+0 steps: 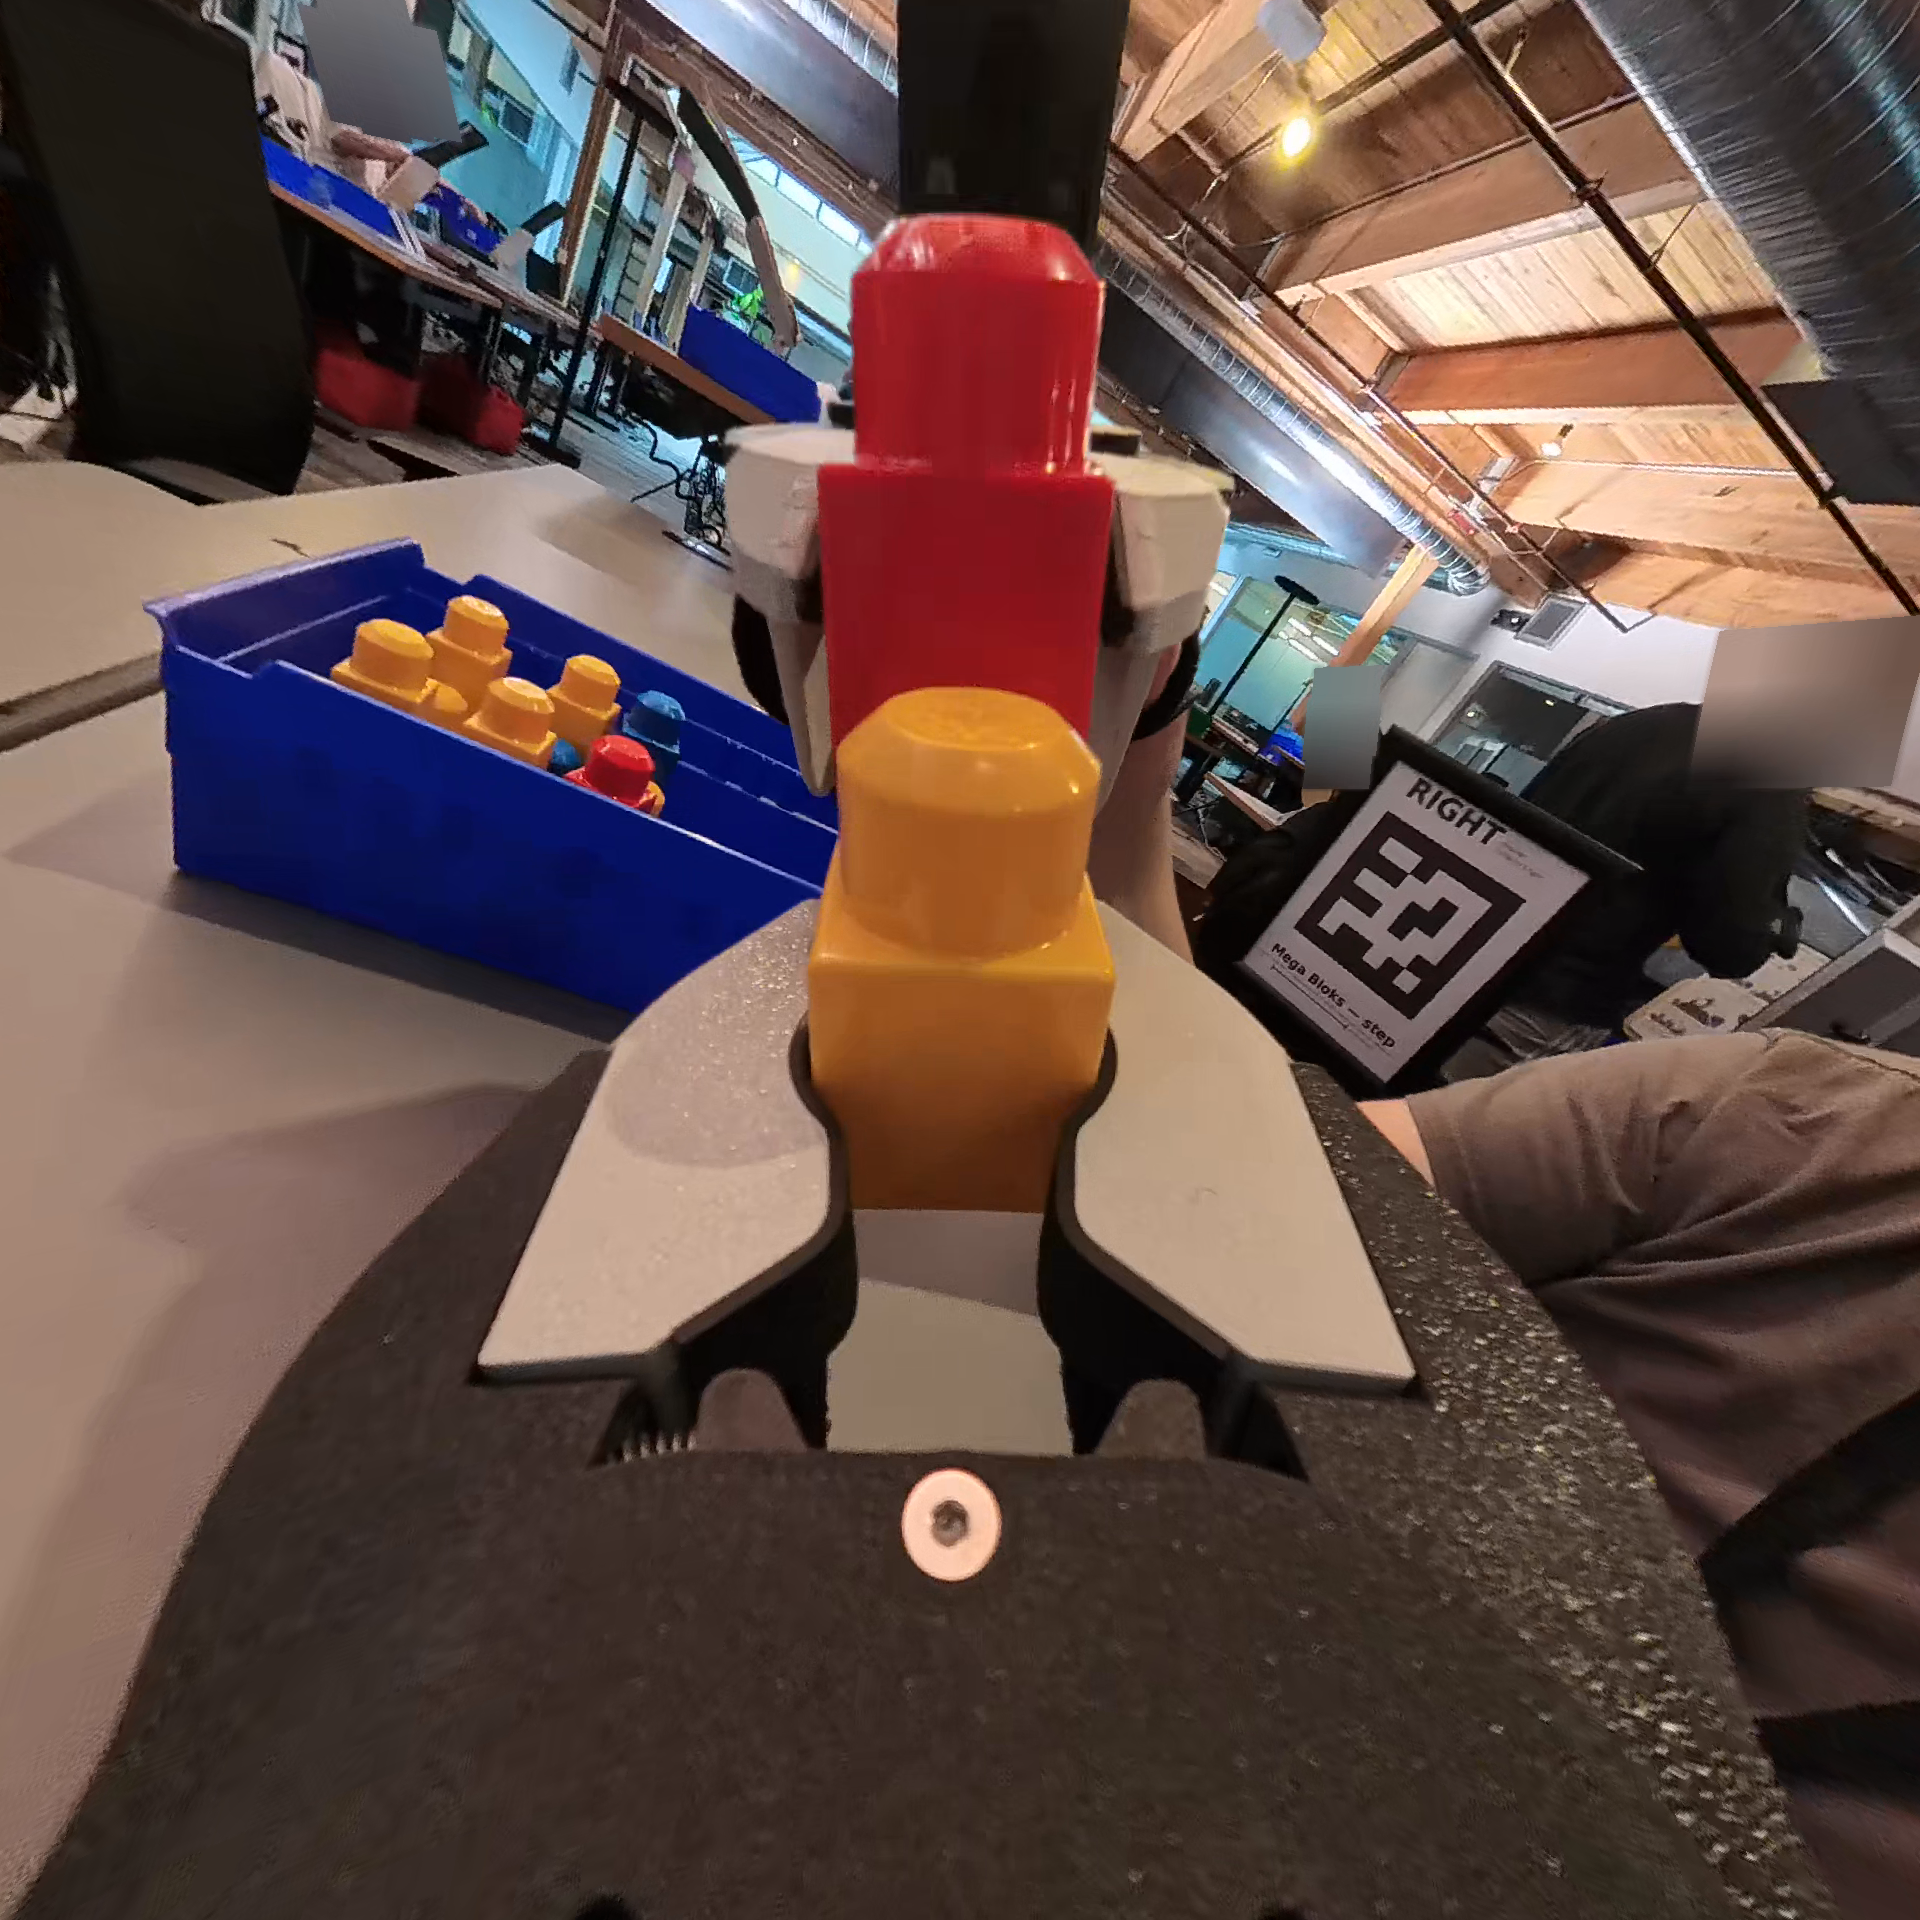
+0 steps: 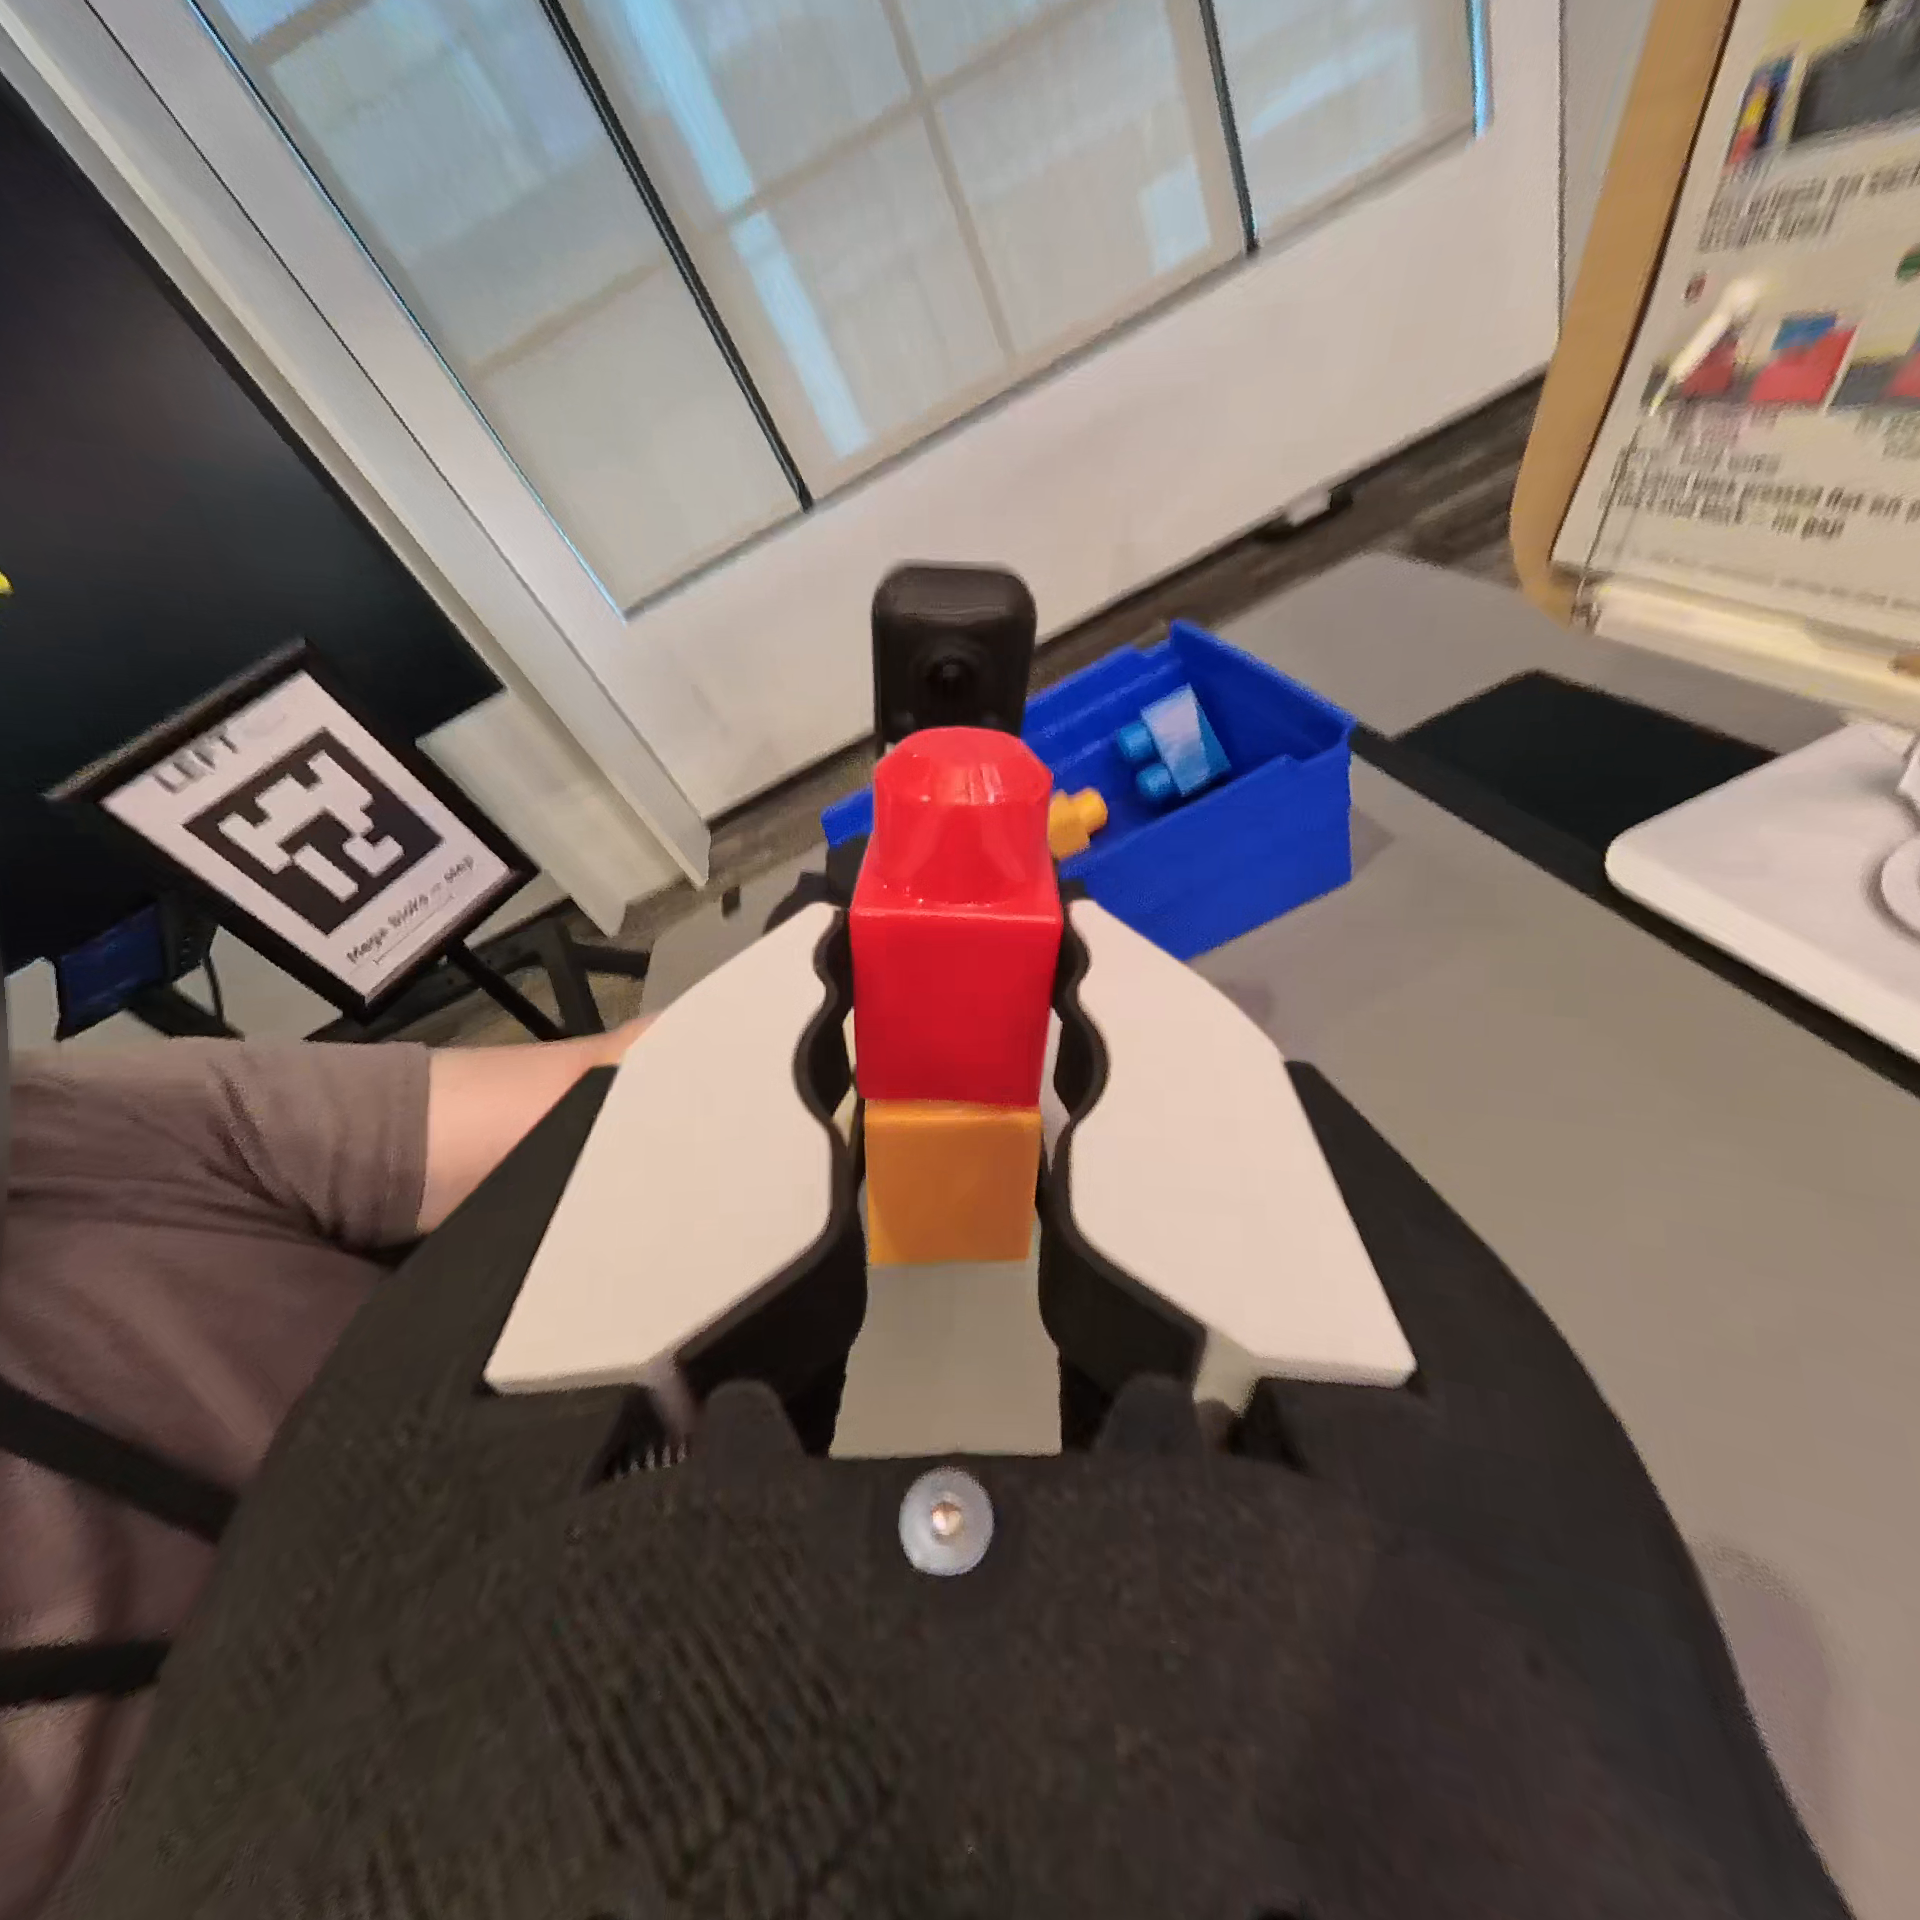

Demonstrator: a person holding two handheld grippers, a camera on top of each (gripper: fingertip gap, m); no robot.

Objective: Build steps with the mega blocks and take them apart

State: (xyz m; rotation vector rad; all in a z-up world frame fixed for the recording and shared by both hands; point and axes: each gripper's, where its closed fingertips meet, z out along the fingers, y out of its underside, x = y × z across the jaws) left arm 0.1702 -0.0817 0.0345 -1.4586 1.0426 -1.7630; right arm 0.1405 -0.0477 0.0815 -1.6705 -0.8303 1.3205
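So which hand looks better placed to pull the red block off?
Probably the right gripper: it is shut on the red block, which sits above, while the left gripper is shut on the yellow block, anchoring it.

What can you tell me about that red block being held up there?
The red block looks like glossy smooth plastic: a squarish body with one round stud on top. It stands upright, held in the air above the grey table, pinched on both sides by the right tongs. Its base sits against an orange block of the same shape, which the left tongs grip.
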